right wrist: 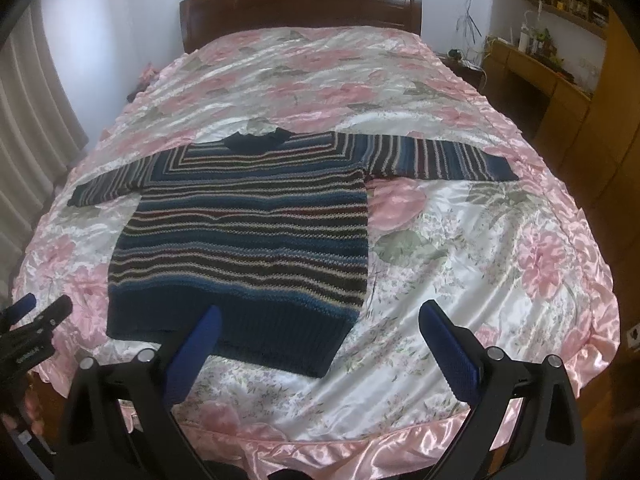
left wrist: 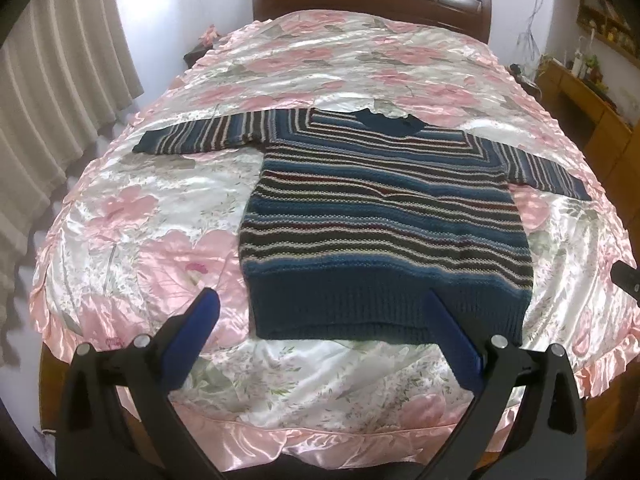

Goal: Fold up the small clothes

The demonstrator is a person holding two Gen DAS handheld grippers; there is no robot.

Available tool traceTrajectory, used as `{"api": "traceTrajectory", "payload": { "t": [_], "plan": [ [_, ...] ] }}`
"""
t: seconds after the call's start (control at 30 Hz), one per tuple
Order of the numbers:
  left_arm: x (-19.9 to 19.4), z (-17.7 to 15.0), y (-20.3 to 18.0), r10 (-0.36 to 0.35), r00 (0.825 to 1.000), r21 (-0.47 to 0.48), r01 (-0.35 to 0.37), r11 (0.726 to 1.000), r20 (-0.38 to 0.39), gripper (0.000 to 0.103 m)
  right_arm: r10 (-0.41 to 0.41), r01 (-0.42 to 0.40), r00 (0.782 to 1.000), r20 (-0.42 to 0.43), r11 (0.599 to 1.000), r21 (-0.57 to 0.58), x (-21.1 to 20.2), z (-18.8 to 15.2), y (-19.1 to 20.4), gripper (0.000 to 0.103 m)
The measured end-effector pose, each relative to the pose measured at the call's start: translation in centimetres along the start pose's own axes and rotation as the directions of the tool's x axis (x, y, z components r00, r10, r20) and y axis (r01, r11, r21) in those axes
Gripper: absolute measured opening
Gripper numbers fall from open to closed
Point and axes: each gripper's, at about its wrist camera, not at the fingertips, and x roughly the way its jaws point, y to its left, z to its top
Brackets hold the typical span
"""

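A small knitted sweater (left wrist: 384, 216) with blue, dark and cream stripes lies flat on the bed, both sleeves spread out sideways, its dark blue hem nearest me. My left gripper (left wrist: 322, 304) hovers open over the hem's left half with nothing between its blue pads. In the right wrist view the same sweater (right wrist: 244, 232) lies left of centre. My right gripper (right wrist: 320, 320) stands open above the hem's right corner, empty. The left gripper (right wrist: 36, 312) shows at the far left edge of the right wrist view.
The bed carries a shiny pink floral bedspread (left wrist: 140, 220) with a ruffled edge (right wrist: 320, 444). A dark wooden headboard (left wrist: 372, 0) stands at the far end. Curtains (left wrist: 52, 100) hang on the left, and a wooden desk with shelves (right wrist: 540, 76) is on the right.
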Motion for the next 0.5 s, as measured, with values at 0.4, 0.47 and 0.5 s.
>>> {"api": "traceTrajectory", "payload": {
  "t": [0.4,0.47,0.5],
  "plan": [
    [1.0,1.0,-0.2,0.008,1.000,-0.001,-0.008,1.000,-0.004,0.100,0.014,-0.014,1.000,-0.010,1.000,-0.001,1.5,0.5,-0.2,0.099],
    [1.1,1.2,-0.3,0.012,1.000,-0.001,-0.012,1.000,-0.005,0.100,0.014,-0.014,1.000,-0.010,1.000,0.000,1.7,0.7,-0.4,0.099],
    [1.2,1.2,-0.3,0.012,1.000,-0.002,-0.012,1.000,-0.005,0.100,0.013,-0.013,1.000,-0.012,1.000,-0.001,1.9,0.7,-0.4,0.099]
  ]
}}
